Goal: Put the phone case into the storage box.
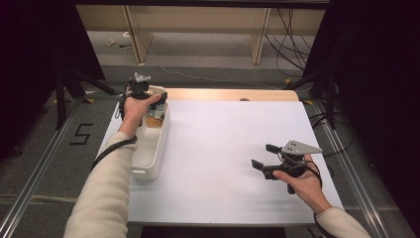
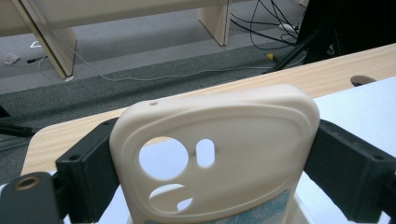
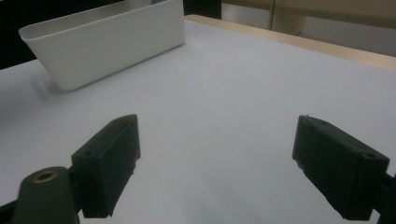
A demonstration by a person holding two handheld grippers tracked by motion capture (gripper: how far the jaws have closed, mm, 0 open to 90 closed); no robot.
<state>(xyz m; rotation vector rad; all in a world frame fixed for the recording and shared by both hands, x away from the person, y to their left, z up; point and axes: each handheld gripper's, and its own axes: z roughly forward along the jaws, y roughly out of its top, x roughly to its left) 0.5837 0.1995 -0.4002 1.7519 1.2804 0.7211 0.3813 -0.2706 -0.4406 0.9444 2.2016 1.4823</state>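
A beige silicone phone case (image 2: pixel 243 135) with camera cut-outs stands upright between the two black jaws of my left gripper (image 2: pixel 210 158), and the pads press on both of its sides. In the high view my left gripper (image 1: pixel 147 94) hovers over the far end of a long white bin (image 1: pixel 148 153) at the table's left. My right gripper (image 1: pixel 263 155) rests low over the white table top (image 1: pixel 218 148) at the right, jaws wide apart. In the right gripper view the right gripper (image 3: pixel 217 161) has only bare table between its jaws, and the white bin (image 3: pixel 107 42) lies farther off.
Small items (image 1: pixel 156 117) lie in the bin's far end, partly hidden by the hand. A wooden strip (image 1: pixel 228 94) with a cable hole (image 1: pixel 244 99) runs along the table's far edge. Beyond it are grey floor, cables and wooden furniture legs.
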